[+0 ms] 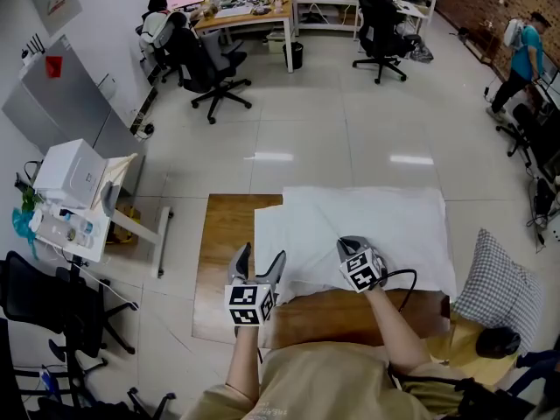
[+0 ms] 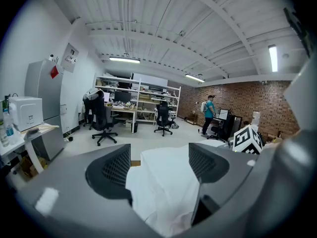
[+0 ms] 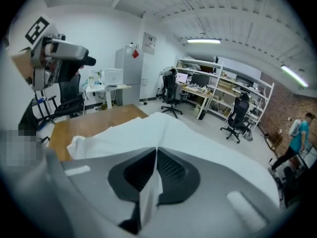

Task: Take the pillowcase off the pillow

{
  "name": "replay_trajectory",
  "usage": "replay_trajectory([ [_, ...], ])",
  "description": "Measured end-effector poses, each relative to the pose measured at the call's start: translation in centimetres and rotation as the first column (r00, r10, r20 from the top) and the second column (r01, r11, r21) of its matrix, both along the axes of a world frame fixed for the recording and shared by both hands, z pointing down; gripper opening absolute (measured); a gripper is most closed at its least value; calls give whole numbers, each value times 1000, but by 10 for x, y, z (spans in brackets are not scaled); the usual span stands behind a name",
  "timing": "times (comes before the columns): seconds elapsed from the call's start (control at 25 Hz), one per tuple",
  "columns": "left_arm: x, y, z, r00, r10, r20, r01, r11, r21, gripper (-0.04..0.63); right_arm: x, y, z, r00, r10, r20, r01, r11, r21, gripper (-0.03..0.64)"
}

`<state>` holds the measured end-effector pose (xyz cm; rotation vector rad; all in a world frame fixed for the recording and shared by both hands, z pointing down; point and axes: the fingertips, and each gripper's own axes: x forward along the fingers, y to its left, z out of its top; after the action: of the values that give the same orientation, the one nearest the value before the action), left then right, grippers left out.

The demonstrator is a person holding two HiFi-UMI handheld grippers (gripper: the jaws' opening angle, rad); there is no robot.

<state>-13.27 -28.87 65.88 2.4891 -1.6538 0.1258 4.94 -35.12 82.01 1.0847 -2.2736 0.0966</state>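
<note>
- The wooden table (image 1: 226, 234) stands on the pale tiled floor in front of me. Its left strip is bare; the rest is under white cloth.
- My left gripper (image 1: 259, 264) is at the near left corner of the pillowcase (image 1: 394, 230), pointing away from me and nearly level.
- In the left gripper view its jaws stand wide apart. The rumpled white pillowcase (image 2: 163, 187) lies in the gap between them and just below, and runs on ahead. Neither pad presses on the cloth, so this claw has hold of nothing.
- The pillowcase lies across the middle and right of the table. A flatter layer sticks out at its left side, towards my left gripper, and the fuller part lies behind and to the right.
- My right gripper (image 1: 353, 250) is on the near edge of the pillowcase, right of the left one, and tilted downward.
- In the right gripper view its jaws are closed together, with a thin upright fold of the pillowcase (image 3: 148, 192) pinched between the pads. From there the cloth rises into a ridge and spreads out ahead over the table.
- A checked cushion (image 1: 494, 278) lies on the floor past the table's right end, well apart from both claws.
</note>
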Motion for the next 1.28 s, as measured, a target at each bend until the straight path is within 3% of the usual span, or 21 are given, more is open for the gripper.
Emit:
replay_trajectory([
  [0.28,-7,-1,8,1000,13,-25,-14,1000,-22,370,4,28,-70,980,62,191,-67,998,19,0],
  [0.64,-10,-20,66,997,61,-39,-66,986,-152,370,15,37,-115,951,66,303,-93,993,75,0],
  [0.8,-12,-24,76,991,89,-103,-108,974,-197,370,13,42,-154,937,63,344,-107,988,109,0],
  [1.0,-3,-30,76,977,136,-162,-171,958,-228,370,30,45,-198,887,97,451,-166,979,117,0],
  [1.16,11,-27,82,957,189,-221,-250,923,-293,370,46,48,-233,844,118,523,-215,968,130,0],
  [1.28,29,-19,85,919,237,-315,-337,886,-319,370,56,52,-255,814,118,568,-234,963,136,0],
])
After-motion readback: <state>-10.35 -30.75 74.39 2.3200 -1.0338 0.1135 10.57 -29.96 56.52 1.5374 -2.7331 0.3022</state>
